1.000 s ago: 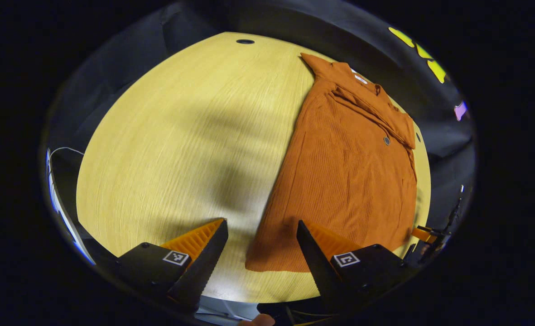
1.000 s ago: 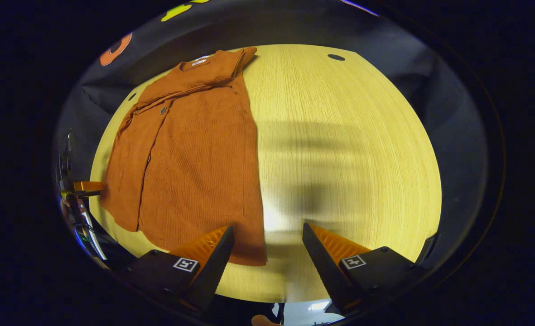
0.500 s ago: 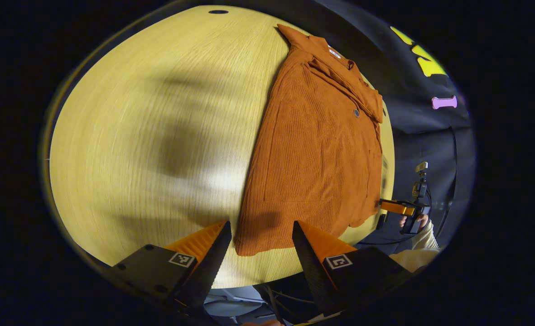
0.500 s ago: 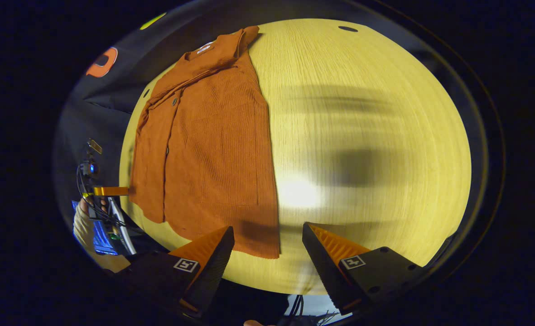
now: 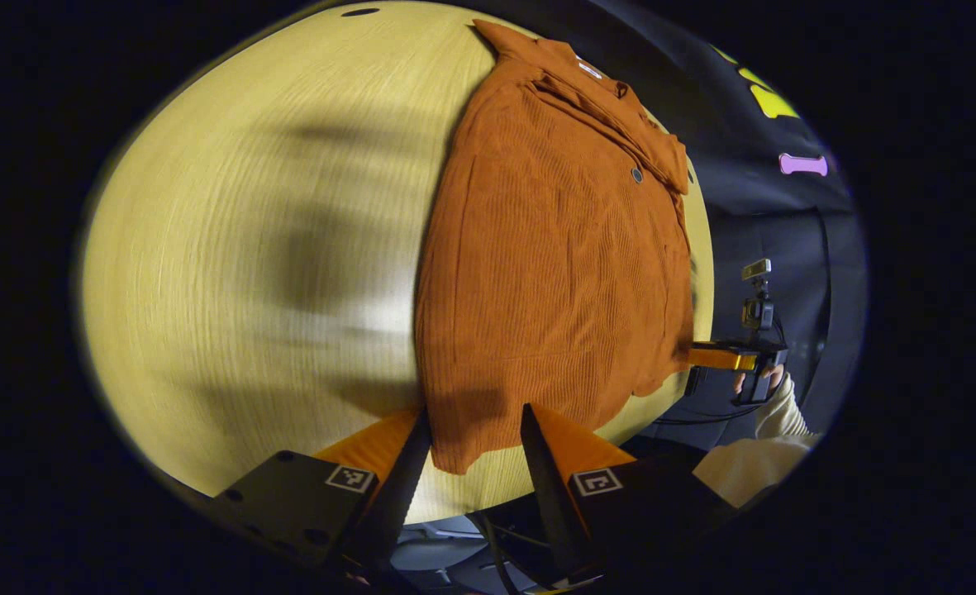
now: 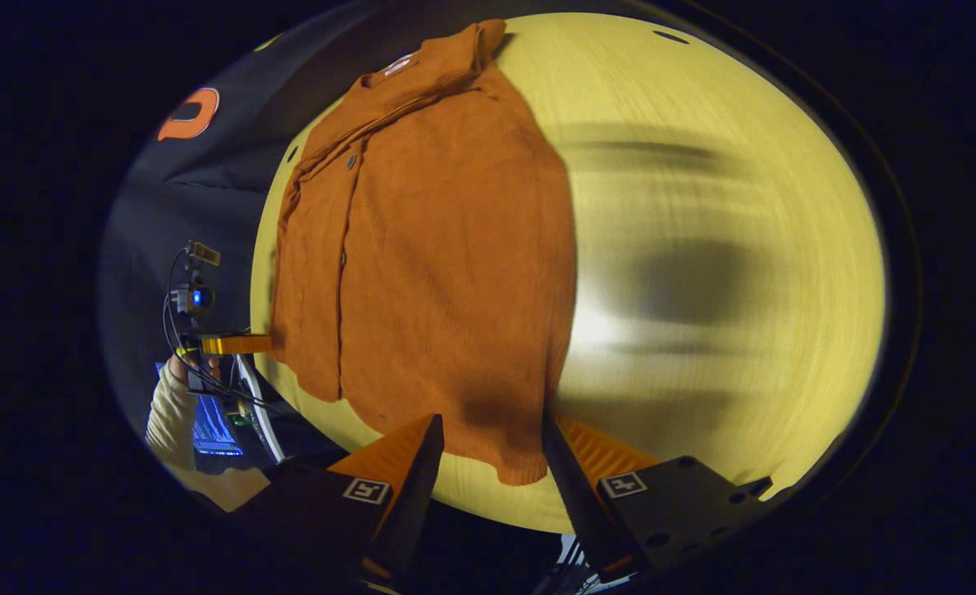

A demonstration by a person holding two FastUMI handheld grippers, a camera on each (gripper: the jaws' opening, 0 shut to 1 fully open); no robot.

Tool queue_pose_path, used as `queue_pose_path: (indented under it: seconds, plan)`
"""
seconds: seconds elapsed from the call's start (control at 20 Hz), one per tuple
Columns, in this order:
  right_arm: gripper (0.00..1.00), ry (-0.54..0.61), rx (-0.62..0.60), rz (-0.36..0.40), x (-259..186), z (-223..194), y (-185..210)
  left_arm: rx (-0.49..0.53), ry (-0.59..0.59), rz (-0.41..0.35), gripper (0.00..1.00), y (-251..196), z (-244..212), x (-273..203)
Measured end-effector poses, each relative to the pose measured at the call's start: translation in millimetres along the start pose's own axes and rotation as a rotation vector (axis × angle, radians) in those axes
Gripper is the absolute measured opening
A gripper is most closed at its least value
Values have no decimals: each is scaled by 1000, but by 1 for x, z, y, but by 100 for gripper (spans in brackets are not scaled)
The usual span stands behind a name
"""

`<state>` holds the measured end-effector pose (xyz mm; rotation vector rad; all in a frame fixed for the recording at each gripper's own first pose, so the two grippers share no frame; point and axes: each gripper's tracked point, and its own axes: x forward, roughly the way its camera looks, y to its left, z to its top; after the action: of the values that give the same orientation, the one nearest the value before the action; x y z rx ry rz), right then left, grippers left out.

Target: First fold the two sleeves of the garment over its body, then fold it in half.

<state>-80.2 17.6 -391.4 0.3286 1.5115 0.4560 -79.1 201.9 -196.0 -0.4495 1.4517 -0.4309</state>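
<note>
A rust-orange ribbed garment (image 5: 554, 248) lies flat on the light wood table (image 5: 231, 248), collar at the far end and hem towards me. A strip of its cloth lies folded across the chest below the collar. My left gripper (image 5: 469, 450) is open, with the hem's left corner lying between its fingers. In the right gripper view the same garment (image 6: 438, 248) stretches away, and my right gripper (image 6: 490, 450) is open around the hem's right corner. Each gripper also appears far off in the other's view, held by a hand: the right gripper (image 5: 723, 359) and the left gripper (image 6: 235, 344).
The table's near edge runs just under both hem corners. A small dark hole (image 5: 359, 11) sits in the tabletop at the far side. A sleeve (image 5: 773, 417) of the person shows beside the table, and a lit screen (image 6: 211, 426) stands low at the left.
Both grippers have moved in towards the hem, so each near corner now lies between the fingers. Their fingers have drawn a little closer together. The garment has not shifted.
</note>
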Motion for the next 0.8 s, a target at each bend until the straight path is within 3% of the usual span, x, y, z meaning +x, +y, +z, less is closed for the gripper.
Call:
queue_pose_path:
  seconds: [0.05,0.1,0.15,0.2,0.25,0.35,0.4,0.6,0.8]
  plan:
    - [77,8,-2,9,2,-1,5,9,4,17,83,1,0,3]
    - [77,14,-5,14,3,-1,9,11,7,33,63,2,-1,6]
    - [77,16,-9,16,4,-1,11,7,6,41,55,2,-1,8]
    - [77,19,-14,16,6,-1,13,5,9,40,42,-2,-3,11]
    - [77,17,-16,-1,8,1,9,9,13,42,39,-4,-5,12]
    - [54,10,5,-15,11,1,2,21,20,51,29,-4,-8,14]
    - [38,11,17,-2,10,2,2,30,19,61,23,-3,-9,14]
    - [38,6,17,9,8,-4,1,17,3,70,11,-5,-9,17]
    - [38,-23,0,4,17,-6,-1,-19,-20,97,6,-7,-7,19]
